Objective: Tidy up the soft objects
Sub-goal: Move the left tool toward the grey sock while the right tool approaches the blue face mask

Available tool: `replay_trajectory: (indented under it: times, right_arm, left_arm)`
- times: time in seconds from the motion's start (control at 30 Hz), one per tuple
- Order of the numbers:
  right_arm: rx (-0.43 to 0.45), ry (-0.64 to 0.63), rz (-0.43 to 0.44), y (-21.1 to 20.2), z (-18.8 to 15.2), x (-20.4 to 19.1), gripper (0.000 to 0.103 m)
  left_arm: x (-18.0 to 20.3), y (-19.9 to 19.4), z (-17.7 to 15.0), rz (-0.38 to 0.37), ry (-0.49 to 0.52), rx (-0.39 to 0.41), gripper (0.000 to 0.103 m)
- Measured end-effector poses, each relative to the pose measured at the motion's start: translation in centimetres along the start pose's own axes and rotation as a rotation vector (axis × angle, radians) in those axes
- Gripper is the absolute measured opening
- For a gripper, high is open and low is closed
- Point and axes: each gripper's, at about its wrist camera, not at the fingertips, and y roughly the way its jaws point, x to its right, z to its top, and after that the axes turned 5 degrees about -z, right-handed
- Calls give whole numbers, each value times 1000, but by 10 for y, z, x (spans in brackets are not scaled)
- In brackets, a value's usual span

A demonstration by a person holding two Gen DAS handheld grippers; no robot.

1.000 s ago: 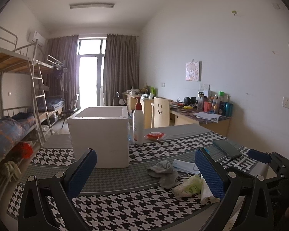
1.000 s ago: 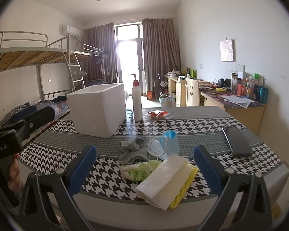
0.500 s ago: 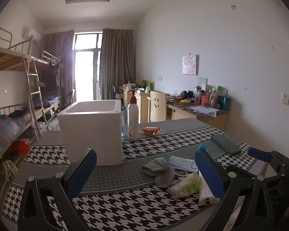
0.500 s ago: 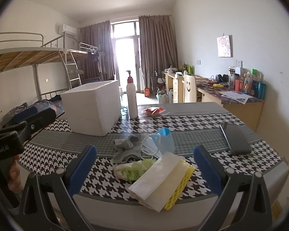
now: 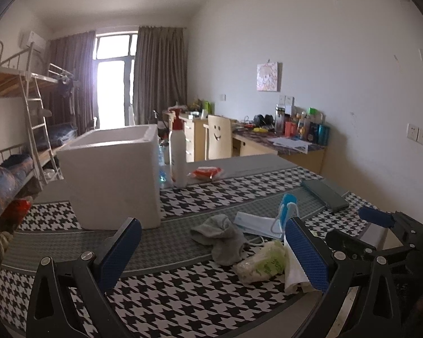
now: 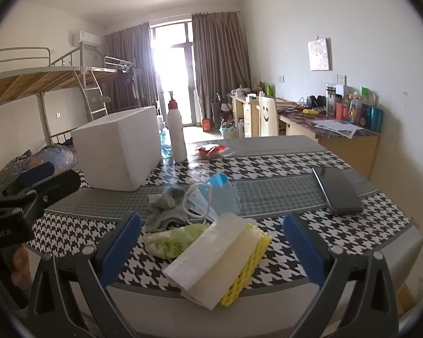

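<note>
Jaws of both grippers spread, blue ribbed pads over crumpled grey sock (image 6: 166, 211) and waffled yellow sponge (image 6: 246, 270)

sponge (image 6: 249, 264) part-hid under tissue (image 6: 208, 259) | desk bottles (image 5: 310, 128) too small

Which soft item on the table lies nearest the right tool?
The yellow sponge cloth under white paper, between the right tool's open fingers; sock and mask lie farther.
</note>
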Motion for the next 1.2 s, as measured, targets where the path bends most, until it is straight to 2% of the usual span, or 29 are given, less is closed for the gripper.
replay_trajectory:
  times: [0.63,1.2]
  right_arm:
    - [-98,31,-10,25,-17,13,101]
    - [-138,47,-1,50,-9,21,99]
  left_arm:
    - [15,42,-19,-46,40,-129,102]
    - [7,88,-9,-7,61,-218,102]
